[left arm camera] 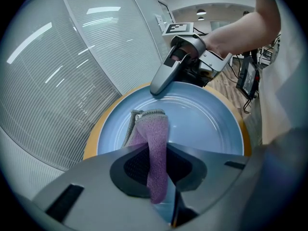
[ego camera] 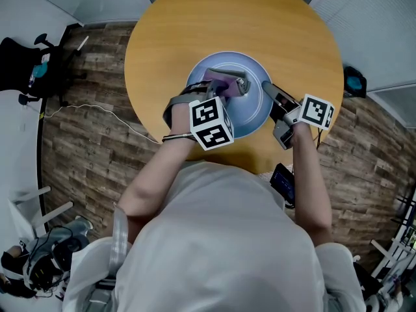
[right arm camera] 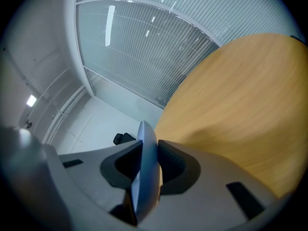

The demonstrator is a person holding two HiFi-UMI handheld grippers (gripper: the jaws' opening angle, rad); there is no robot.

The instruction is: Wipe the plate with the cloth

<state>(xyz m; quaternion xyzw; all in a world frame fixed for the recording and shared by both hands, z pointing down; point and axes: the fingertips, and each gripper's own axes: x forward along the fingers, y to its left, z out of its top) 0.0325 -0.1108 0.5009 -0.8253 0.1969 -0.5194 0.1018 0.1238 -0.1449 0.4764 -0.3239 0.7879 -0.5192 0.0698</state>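
— What is the person wearing?
— A white short-sleeved T-shirt, plain, with no print showing.
— And the tools in the hands?
— The left tongs and right tongs are smooth grey plastic, with dark pads set into broad jaws.
— Any markings?
— Each carries a white cube printed with black square markers: the left cube and the right cube.

Left tongs: centre of frame, pitched steeply down, jaws closed on cloth. Left forearm: bare, extends from lower centre. Right tongs: right of centre, near level, jaws clamped on plate rim. Right forearm: bare, near vertical in frame.
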